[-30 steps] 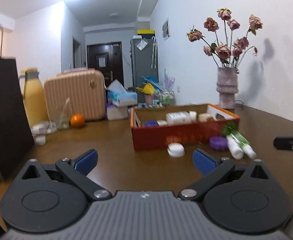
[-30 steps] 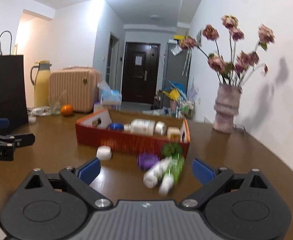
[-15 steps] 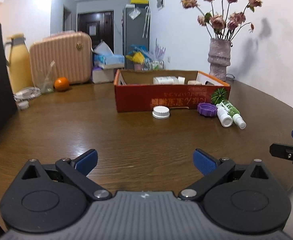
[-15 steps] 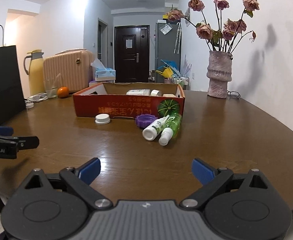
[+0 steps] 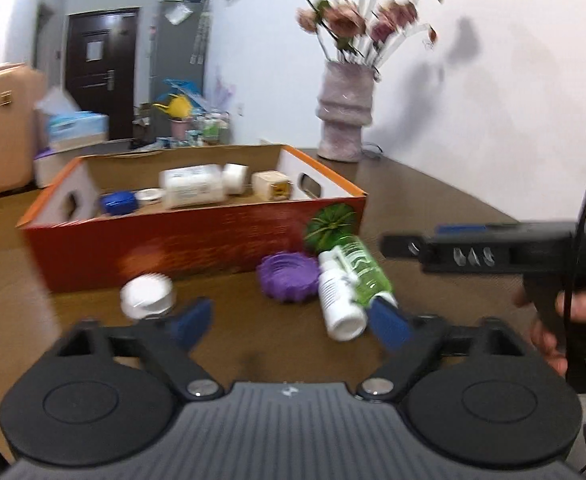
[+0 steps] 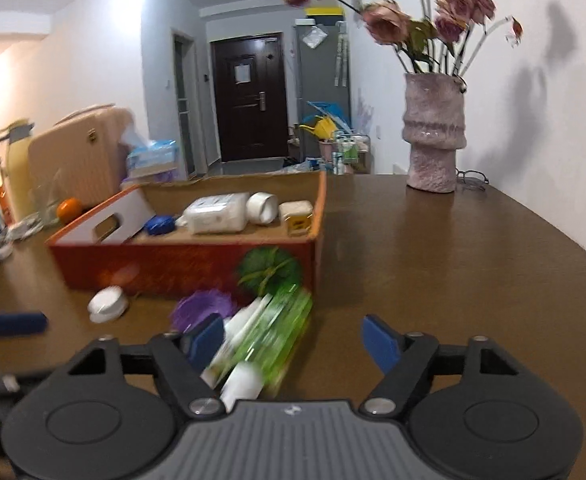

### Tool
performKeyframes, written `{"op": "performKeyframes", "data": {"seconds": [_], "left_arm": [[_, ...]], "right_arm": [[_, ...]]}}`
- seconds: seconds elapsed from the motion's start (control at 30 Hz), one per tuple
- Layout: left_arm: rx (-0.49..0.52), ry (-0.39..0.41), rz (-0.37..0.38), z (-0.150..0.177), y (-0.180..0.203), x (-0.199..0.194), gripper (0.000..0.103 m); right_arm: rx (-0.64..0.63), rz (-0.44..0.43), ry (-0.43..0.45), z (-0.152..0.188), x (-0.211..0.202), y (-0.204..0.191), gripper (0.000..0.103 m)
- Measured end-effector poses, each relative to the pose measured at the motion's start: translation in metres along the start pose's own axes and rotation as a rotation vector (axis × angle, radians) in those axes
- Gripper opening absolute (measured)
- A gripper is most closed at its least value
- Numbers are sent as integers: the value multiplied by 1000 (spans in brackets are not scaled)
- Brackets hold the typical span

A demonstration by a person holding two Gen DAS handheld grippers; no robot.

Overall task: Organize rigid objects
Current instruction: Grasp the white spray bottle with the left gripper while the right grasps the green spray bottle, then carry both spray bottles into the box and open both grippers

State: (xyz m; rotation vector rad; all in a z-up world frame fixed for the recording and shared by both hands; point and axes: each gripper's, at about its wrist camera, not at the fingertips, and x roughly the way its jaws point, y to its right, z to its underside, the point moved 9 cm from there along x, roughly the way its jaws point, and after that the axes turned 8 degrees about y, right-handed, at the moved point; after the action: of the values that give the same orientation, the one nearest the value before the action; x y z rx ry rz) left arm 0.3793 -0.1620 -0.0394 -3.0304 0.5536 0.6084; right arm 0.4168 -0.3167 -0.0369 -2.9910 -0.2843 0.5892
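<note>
On the brown table (image 6: 433,264), blurred bottles (image 6: 261,344) lie partly hidden behind both hand-held grippers' (image 6: 293,336) spread fingers.

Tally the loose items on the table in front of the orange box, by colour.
White: 2, the round white jar and the white bottle
Green: 2, the ribbed green lid and the green bottle
Purple: 1, the purple lid
Total: 5

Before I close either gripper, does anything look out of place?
Yes. A green bottle and a white bottle lie toppled on the brown table outside the orange cardboard box, beside a purple ribbed lid and a white round cap.
</note>
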Motion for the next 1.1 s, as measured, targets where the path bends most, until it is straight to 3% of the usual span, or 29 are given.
{"op": "performKeyframes", "data": {"seconds": [0.07,0.2,0.27,0.3,0.33,0.53,0.73,0.87,1.1], "left_arm": [[2,-48,1,2,7,27,63],[-112,-131,91,9,14,62,59],[-146,-150,93,13,12,72,46],[-144,-146,94,12,12,73,33],[-147,-156,109,13,13,73,28],[-131,-173,117,21,15,48,28],[-115,-160,38,37,-2,-14,28],[-135,-160,-41,47,-29,-50,28],[-168,-153,-137,64,-63,-97,28]], "right_arm": [[50,-3,3,-5,15,11,71],[101,-18,-27,2,32,21,71],[108,-37,-46,8,37,21,68],[110,-41,-51,11,38,21,66],[112,-42,-54,12,39,21,64],[142,-52,-69,19,41,20,51],[94,-60,-96,30,34,0,31],[30,-36,-102,40,16,-20,31],[-24,-156,-120,64,-40,-80,31]]}}
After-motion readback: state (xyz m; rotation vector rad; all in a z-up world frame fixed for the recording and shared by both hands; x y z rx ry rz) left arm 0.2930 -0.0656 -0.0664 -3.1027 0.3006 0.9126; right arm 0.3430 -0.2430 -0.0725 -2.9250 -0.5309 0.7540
